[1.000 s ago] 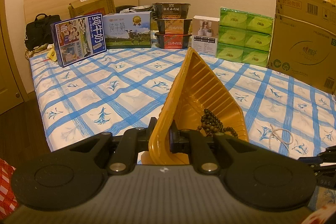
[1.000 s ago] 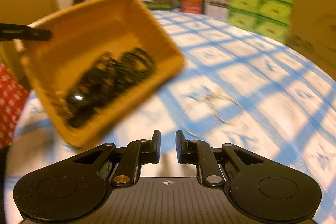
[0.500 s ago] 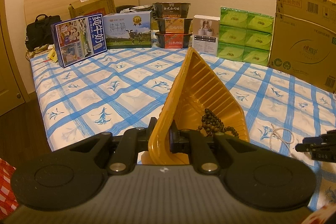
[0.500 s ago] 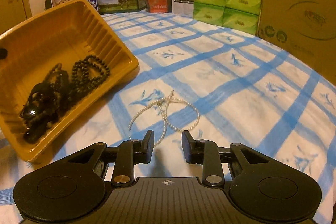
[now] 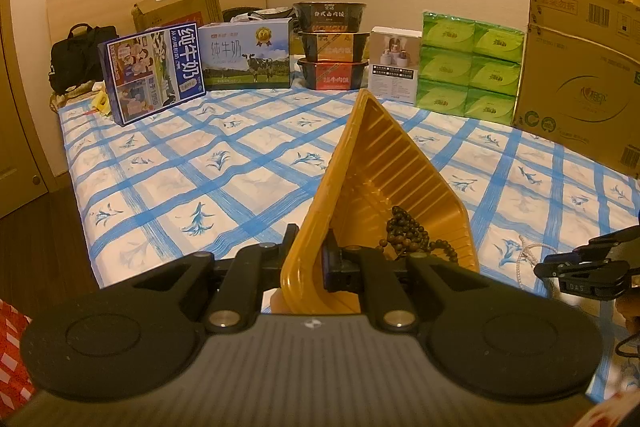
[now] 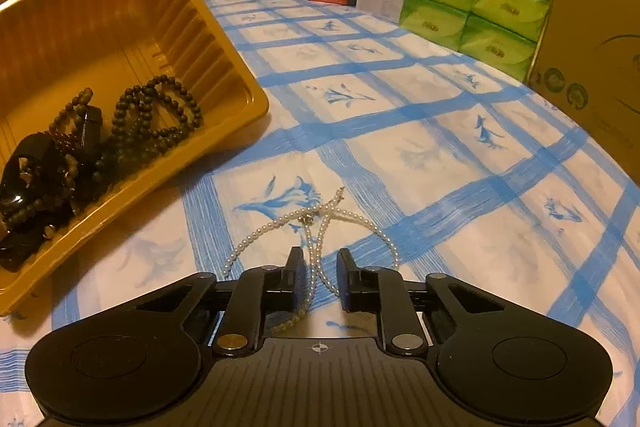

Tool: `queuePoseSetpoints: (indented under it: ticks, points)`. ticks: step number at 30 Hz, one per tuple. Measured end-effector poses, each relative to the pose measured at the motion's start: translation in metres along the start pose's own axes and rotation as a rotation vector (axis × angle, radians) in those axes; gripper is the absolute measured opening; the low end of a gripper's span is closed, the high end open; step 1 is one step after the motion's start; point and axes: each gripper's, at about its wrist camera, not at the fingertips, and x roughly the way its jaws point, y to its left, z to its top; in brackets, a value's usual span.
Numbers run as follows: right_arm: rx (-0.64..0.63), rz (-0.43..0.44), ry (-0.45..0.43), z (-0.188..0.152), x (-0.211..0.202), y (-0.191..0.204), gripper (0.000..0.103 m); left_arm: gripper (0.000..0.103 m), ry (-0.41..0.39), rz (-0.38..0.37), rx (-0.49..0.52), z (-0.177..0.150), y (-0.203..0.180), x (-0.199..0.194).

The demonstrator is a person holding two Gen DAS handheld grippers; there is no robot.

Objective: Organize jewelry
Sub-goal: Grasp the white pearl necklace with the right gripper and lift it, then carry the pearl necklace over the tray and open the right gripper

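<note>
The white pearl necklace (image 6: 316, 223) lies on the blue-checked bedsheet (image 6: 440, 155), strands between your right gripper (image 6: 318, 279)'s closing jaws. Your left gripper (image 5: 308, 255) clamps the ribbed yellow plastic tray (image 5: 380, 183)'s rim, tilting it (beads pooled low) to receive. Open sheet lies rightward.

One yellow tray (image 6: 240, 83), one pearl necklace (image 6: 320, 223) — six green tissue packs (image 5: 468, 67), three stacked bowls (image 5: 332, 45).

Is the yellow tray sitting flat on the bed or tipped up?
Tipped up. The left gripper clamps the yellow tray by its rim, one side raised, the dark bead bracelets gathered at its low end.
</note>
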Motion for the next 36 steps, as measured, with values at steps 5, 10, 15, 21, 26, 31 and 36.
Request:
queuePoseSetpoints:
  ticks: [5,10,15,21,26,31,36]
  points:
    - [0.006,0.020,0.006,0.000,-0.004,0.003,0.002,0.009,0.000,-0.001,0.001,0.000,0.000,0.000]
    - [0.027,0.023,-0.023,-0.006,-0.026,0.005,0.002,0.009,-0.001,0.000,0.000,0.000,0.000,0.000]
    - [0.070,0.015,-0.077,-0.007,-0.059,0.000,0.002,0.009,-0.003,-0.001,0.004,-0.001,0.001,0.000]
    - [0.100,0.005,-0.150,0.001,-0.102,-0.008,0.002,0.009,-0.005,-0.003,0.004,-0.002,0.001,0.000]
    - [0.090,-0.009,-0.220,0.015,-0.138,-0.013,0.002,0.010,-0.004,-0.002,0.005,-0.001,0.001,0.000]
    - [0.054,-0.027,-0.270,0.030,-0.166,-0.013,0.002,0.010,-0.006,-0.005,0.008,0.000,-0.003,-0.001]
    - [0.026,-0.032,-0.301,0.041,-0.185,-0.011,0.002,0.010,-0.007,-0.006,0.009,0.001,-0.005,-0.003]
